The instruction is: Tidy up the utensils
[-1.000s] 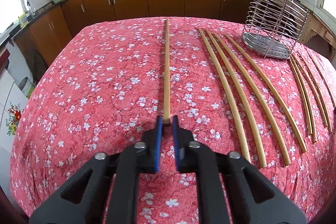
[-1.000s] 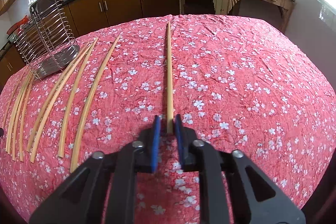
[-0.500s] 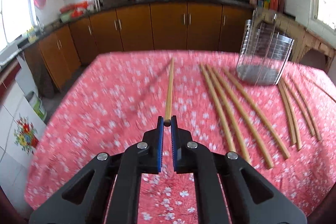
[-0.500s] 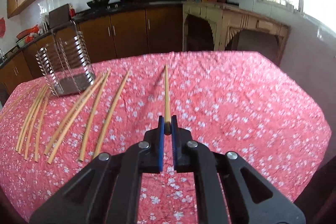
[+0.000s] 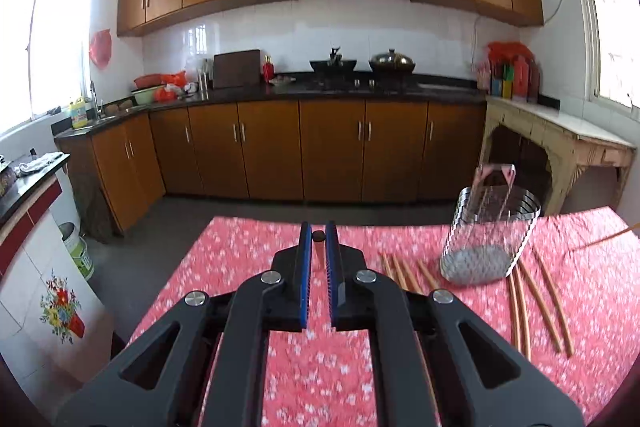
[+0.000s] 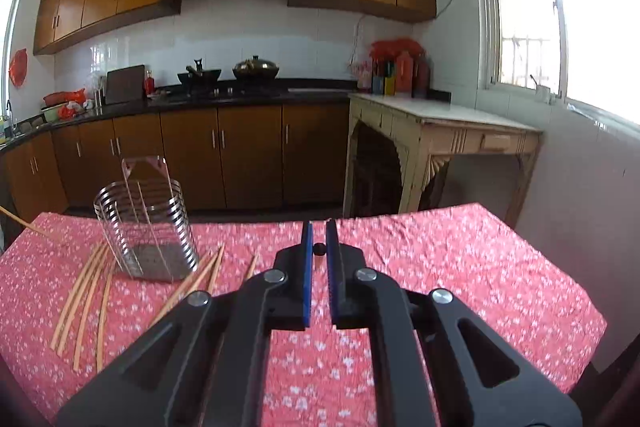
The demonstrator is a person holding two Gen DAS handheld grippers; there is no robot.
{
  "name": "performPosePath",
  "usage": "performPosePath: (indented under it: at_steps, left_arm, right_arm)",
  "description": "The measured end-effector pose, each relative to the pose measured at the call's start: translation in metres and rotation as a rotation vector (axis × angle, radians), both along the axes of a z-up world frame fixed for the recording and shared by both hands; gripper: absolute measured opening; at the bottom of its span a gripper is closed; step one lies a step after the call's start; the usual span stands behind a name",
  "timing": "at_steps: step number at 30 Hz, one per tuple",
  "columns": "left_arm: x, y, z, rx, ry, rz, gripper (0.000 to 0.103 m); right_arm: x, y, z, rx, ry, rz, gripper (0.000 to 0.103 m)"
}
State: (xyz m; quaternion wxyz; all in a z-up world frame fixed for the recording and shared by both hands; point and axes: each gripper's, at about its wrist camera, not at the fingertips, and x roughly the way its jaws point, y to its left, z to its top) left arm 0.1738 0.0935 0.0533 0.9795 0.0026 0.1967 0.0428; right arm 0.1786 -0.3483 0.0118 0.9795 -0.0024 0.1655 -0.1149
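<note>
My left gripper (image 5: 319,227) is shut on a wooden chopstick (image 5: 319,236), which I see end-on as a dark round tip between the blue pads. My right gripper (image 6: 319,225) is likewise shut on a chopstick (image 6: 319,249), also end-on. Both are raised above the red floral tablecloth (image 5: 240,267). The wire utensil holder (image 5: 490,227) stands at the right in the left wrist view. In the right wrist view the holder (image 6: 146,223) is at the left. Several loose chopsticks (image 5: 520,307) lie around it on the cloth (image 6: 80,303).
Brown kitchen cabinets (image 5: 332,147) and a counter with pans run behind the table. A pale side table (image 6: 440,131) stands at the right by the window. A thin stick (image 5: 612,237) crosses the air at the left wrist view's right edge.
Both grippers have risen and tilted up with their chopsticks. The sticks, seen lengthwise over the cloth before, now show end-on, and the upper cabinets have come into view.
</note>
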Motion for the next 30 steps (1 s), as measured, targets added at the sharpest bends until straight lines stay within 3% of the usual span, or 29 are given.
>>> performPosePath:
  at_steps: [17,30]
  left_arm:
    - [0.01,-0.002,0.043,-0.025,-0.069,0.017,0.007]
    - [0.013,-0.026,0.065,-0.049,-0.098,-0.057,0.007]
  right_arm:
    - [0.03,-0.003,0.053,0.077,-0.055,0.049,0.007]
    - [0.029,0.009,0.092,0.106,-0.083,0.119,0.007]
